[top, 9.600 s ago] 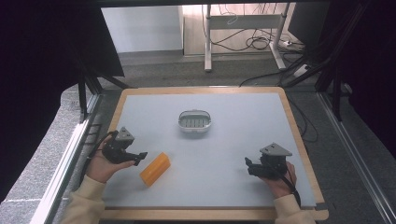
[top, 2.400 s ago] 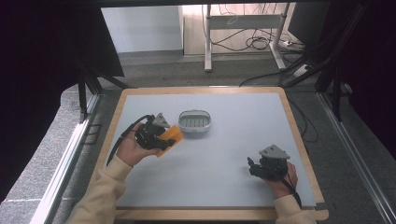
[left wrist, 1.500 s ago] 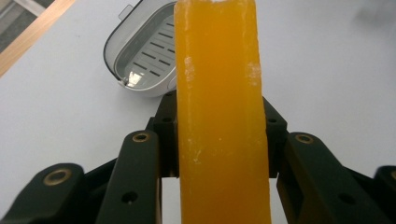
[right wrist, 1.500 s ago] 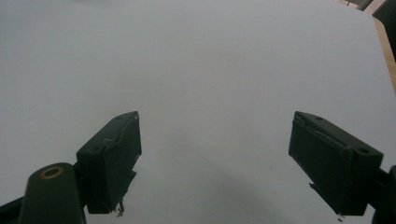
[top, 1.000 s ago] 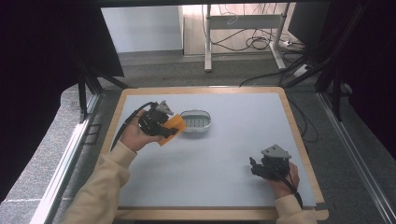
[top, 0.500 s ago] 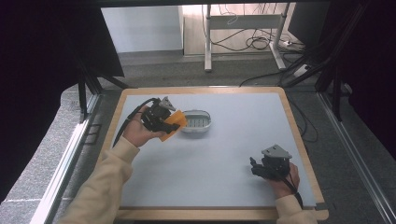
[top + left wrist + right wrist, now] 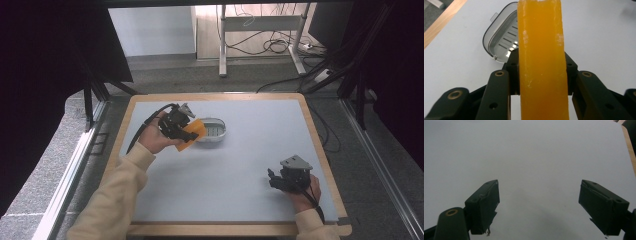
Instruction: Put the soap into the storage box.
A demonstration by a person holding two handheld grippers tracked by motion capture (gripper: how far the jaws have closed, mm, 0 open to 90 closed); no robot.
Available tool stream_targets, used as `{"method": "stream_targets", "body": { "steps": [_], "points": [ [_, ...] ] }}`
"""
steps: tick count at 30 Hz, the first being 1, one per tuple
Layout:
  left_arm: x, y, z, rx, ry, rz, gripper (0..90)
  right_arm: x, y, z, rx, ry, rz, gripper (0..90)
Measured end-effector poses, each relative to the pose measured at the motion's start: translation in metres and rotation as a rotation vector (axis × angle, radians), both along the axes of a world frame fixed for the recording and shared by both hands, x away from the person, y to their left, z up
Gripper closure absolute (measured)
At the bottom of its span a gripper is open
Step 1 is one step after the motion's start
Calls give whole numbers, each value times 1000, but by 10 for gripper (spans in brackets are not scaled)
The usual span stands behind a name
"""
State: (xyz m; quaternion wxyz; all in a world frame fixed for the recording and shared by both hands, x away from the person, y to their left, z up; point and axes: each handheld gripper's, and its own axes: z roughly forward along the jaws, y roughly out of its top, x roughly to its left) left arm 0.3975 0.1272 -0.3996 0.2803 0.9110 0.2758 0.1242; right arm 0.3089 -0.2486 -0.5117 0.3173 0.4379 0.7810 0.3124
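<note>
My left gripper (image 7: 184, 131) is shut on an orange bar of soap (image 7: 192, 135), held just left of a grey soap dish (image 7: 215, 131) at the table's back centre. In the left gripper view the orange soap (image 7: 541, 60) stands upright between the black jaws, with the slotted dish (image 7: 501, 42) beyond and below it to the left. My right gripper (image 7: 274, 180) rests near the table's front right. Its jaws stand wide apart in the right gripper view (image 7: 539, 205), with bare grey table between them.
The grey table top (image 7: 235, 165) has a wooden rim (image 7: 320, 145) all round. Black curtains and metal frame rails flank both sides. Beyond the far edge lie floor cables and desk legs (image 7: 260, 35).
My left gripper picked the orange soap up from the front left of the table and carried it back and right to the dish's edge. The right gripper has hardly moved.
</note>
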Motion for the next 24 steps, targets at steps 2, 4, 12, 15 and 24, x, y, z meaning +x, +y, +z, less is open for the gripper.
{"method": "stream_targets", "body": {
  "steps": [2,4,12,15,24],
  "points": [
    [1,-1,0,1,-6,-2,622,0,0,0,0,-1,0,174],
    [3,0,1,-6,-5,0,621,0,0,0,-1,-1,1,173],
    [15,0,1,6,20,10,622,0,0,-1,-2,-1,1,173],
    [19,-1,2,-1,34,6,622,0,0,-1,-1,-1,1,174],
    [29,-4,12,10,45,-22,622,1,0,-1,-3,3,3,173]
  ]
}}
